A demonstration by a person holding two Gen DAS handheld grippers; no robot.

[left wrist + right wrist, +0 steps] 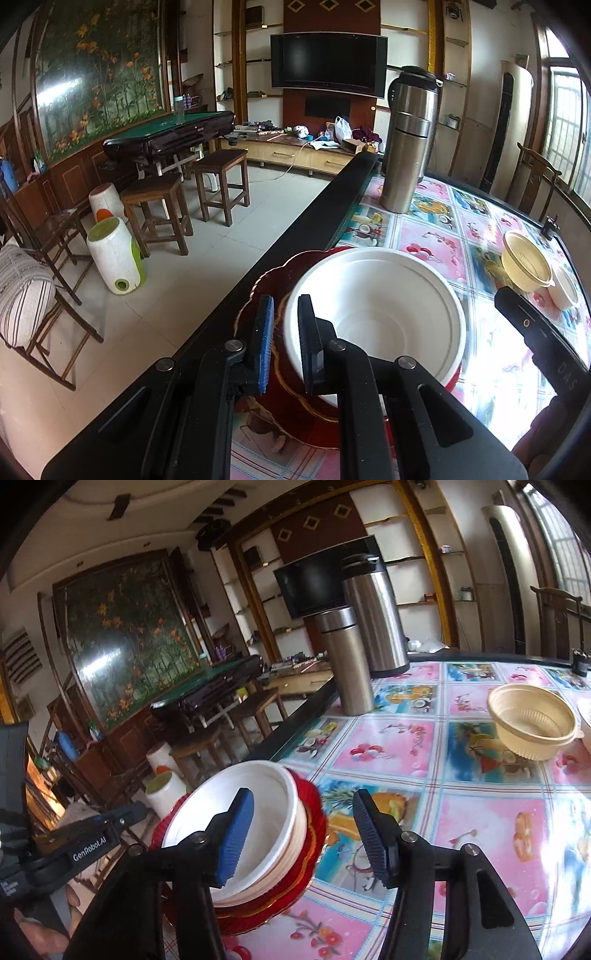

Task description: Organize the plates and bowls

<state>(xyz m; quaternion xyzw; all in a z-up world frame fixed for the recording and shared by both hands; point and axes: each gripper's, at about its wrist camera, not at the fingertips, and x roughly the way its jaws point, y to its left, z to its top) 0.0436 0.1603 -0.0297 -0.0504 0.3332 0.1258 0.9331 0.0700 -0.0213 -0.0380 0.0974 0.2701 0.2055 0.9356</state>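
Observation:
A white bowl [380, 314] sits nested on a red scalloped plate [269, 291] near the table's left edge. My left gripper [288, 339] has its fingers on either side of the bowl's near-left rim, with a gap between the blue pad and the rim. In the right wrist view the same white bowl [258, 819] rests on the red plate [314, 834]. My right gripper [303, 842] is open above the bowl's right rim and holds nothing. A cream plastic bowl [532, 723] lies tilted at the far right and shows in the left wrist view [524, 262] too.
Two steel thermos flasks [351, 661] stand at the table's far left side. The table [461, 805] has a colourful fruit-pattern cover and a dark edge [314, 221]. Another white bowl [563, 288] sits beside the cream one. Wooden stools [159, 210] stand on the floor left.

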